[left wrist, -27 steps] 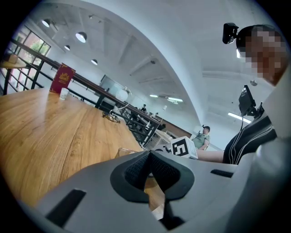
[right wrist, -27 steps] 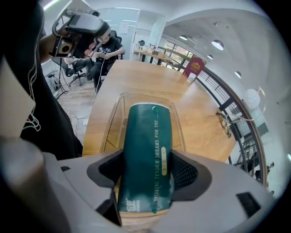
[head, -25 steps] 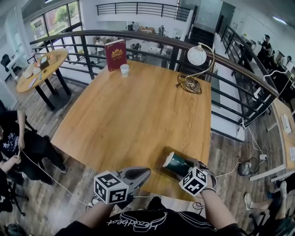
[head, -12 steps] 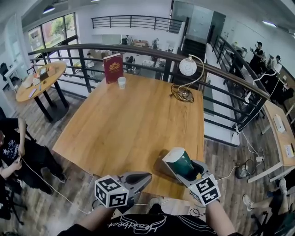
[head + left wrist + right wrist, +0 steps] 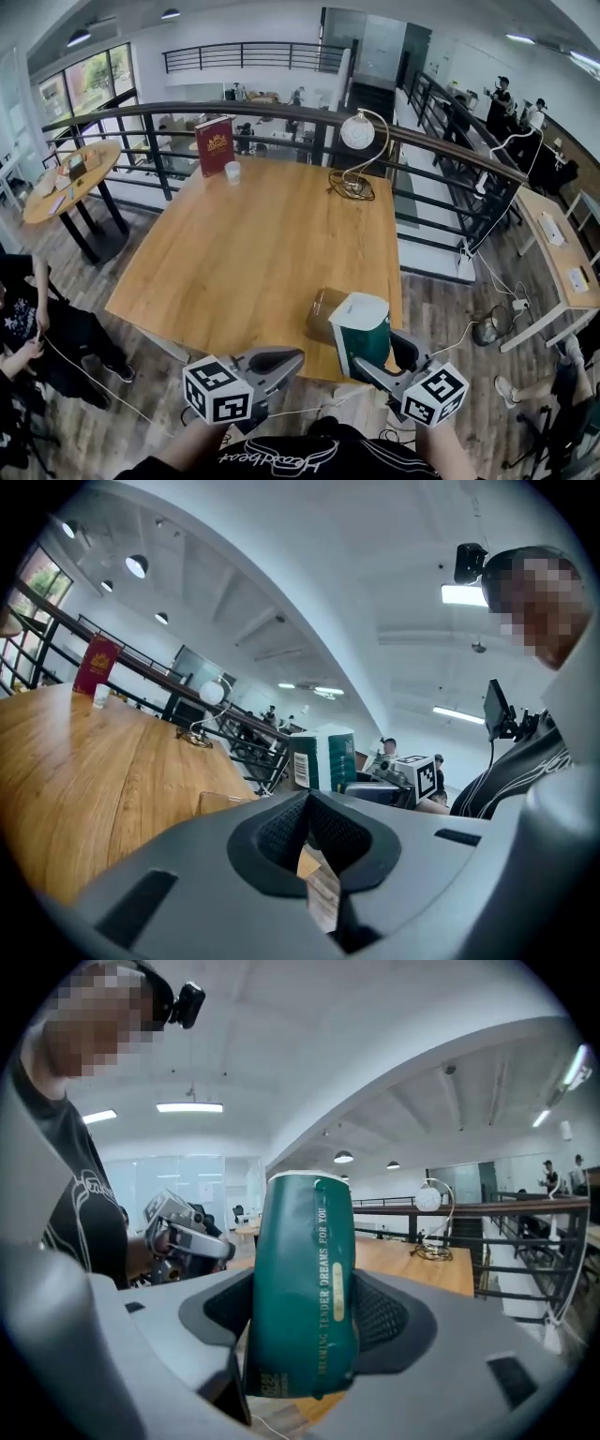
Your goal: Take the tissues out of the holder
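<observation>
Table (image 5: 253,244) open beyond box (image 5: 322,314); lamp (image 5: 357,132), book (image 5: 215,145) far

Left gripper (image 5: 308,803) closed, tissue pack (image 5: 323,758) beyond

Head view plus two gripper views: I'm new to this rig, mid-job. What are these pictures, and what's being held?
No robot here: a person holds a two-jaw gripper in each hand. The head view comes from a camera on the person's head, looking down at the table. Each gripper view looks along that gripper's own jaws. The left gripper is shut on nothing. The right gripper is shut on an upright green tissue pack. On the table are a tan box beside the pack and, at the far edge, a red book, a cup and a lamp.
</observation>
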Motion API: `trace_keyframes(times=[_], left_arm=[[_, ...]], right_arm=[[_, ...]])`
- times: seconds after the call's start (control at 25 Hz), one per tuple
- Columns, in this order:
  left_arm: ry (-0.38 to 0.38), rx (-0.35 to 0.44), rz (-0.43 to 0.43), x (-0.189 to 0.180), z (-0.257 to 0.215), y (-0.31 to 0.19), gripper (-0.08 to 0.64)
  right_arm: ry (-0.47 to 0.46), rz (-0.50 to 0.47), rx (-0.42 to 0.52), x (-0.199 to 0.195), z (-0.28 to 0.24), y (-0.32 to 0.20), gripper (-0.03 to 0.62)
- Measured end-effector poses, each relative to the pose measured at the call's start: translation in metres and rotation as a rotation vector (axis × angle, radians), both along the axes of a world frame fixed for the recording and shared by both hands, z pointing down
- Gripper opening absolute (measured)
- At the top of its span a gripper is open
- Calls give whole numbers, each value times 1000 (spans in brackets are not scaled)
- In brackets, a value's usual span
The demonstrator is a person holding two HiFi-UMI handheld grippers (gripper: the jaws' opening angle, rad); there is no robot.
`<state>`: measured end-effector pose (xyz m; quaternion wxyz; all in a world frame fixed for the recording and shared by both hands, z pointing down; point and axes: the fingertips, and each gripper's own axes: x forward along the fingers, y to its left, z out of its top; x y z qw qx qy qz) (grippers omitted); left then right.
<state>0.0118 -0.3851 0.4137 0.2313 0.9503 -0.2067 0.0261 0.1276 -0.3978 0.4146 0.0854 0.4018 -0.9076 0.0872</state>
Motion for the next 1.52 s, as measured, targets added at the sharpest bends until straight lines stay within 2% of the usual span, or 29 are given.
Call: trace_keyframes(times=[0.12, 0.24, 0.64, 0.84, 1.12, 1.32, 1.52], left_arm=[[-2, 22, 26, -3, -6, 20, 14], [0, 26, 32, -4, -6, 36, 14], [-35, 23, 51, 22, 1, 102, 14], [-31, 47, 64, 47, -13, 155, 14], [-30, 57, 81, 88, -19, 242, 14], [-44, 58, 96, 91, -23, 307, 14], [-40, 76, 89, 88, -28, 341, 14]], right_arm=[[-115, -28, 22, -11, -5, 28, 325], [-162, -45, 43, -16, -4, 51, 325], [-175, -46, 51, 1, 6, 123, 325], [-217, -3, 42, 33, -5, 176, 325], [-227, 28, 28, 78, -10, 265, 325], [-214, 28, 10, 81, -15, 324, 325], [-236, 18, 32, 79, -28, 355, 325]])
